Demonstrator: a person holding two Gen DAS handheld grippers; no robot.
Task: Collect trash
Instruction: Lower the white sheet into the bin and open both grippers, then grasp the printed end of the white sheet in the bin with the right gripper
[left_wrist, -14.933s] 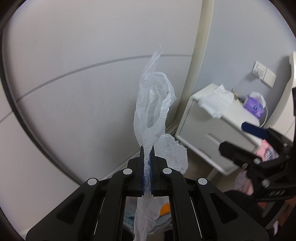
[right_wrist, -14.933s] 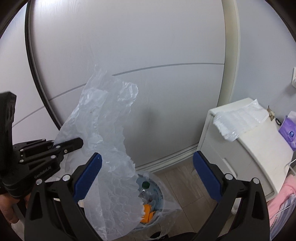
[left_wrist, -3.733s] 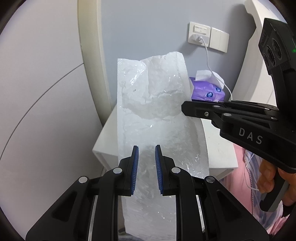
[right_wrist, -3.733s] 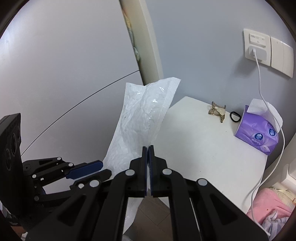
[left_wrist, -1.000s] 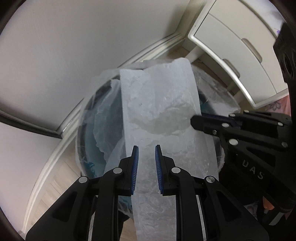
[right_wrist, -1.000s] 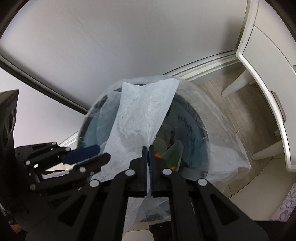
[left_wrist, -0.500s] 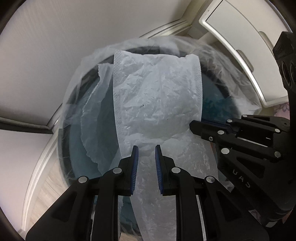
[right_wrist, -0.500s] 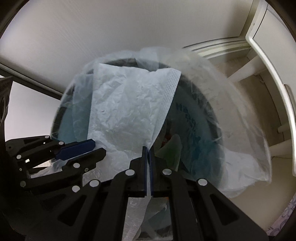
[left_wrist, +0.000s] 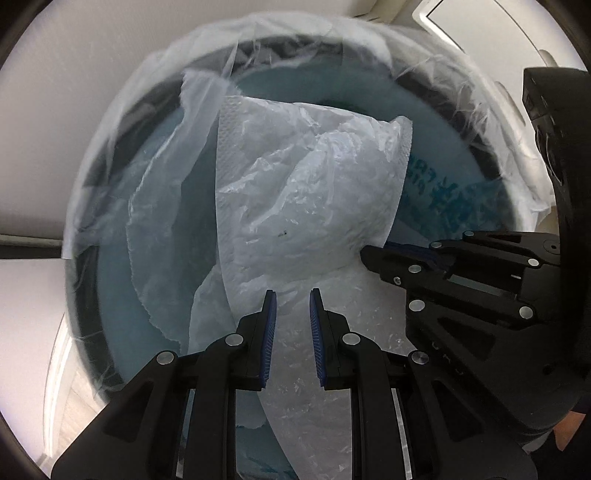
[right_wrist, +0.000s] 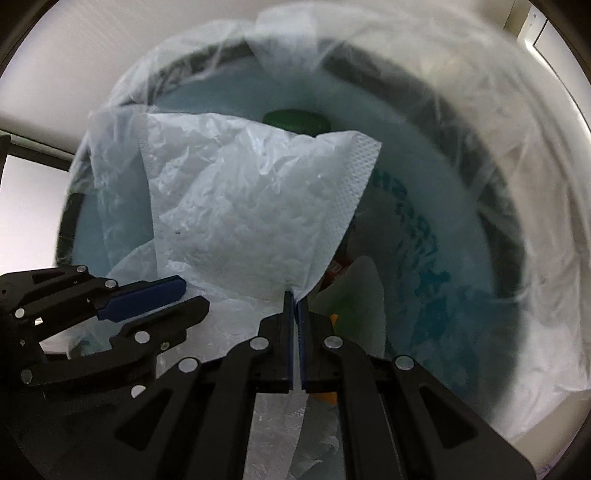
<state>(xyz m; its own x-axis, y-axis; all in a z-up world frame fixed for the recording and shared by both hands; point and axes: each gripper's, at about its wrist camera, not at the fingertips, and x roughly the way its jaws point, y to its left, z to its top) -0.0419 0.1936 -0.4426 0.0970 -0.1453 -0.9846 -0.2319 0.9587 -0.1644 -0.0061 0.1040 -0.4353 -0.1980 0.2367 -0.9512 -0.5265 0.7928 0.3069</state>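
Looking straight down into a round bin (left_wrist: 92, 236) lined with a thin clear liner (left_wrist: 110, 155). A crumpled white plastic bag (left_wrist: 306, 199) hangs inside the bin's mouth. The right hand-held gripper (right_wrist: 295, 295) has its blue pads pressed together on the bag's lower edge, holding it up. The left hand-held gripper (left_wrist: 292, 295) sits just beside it, its pads a small way apart with the bag lying behind the gap, not pinched. A dark green cap (right_wrist: 295, 120) shows deeper in the bin, behind the bag's top edge
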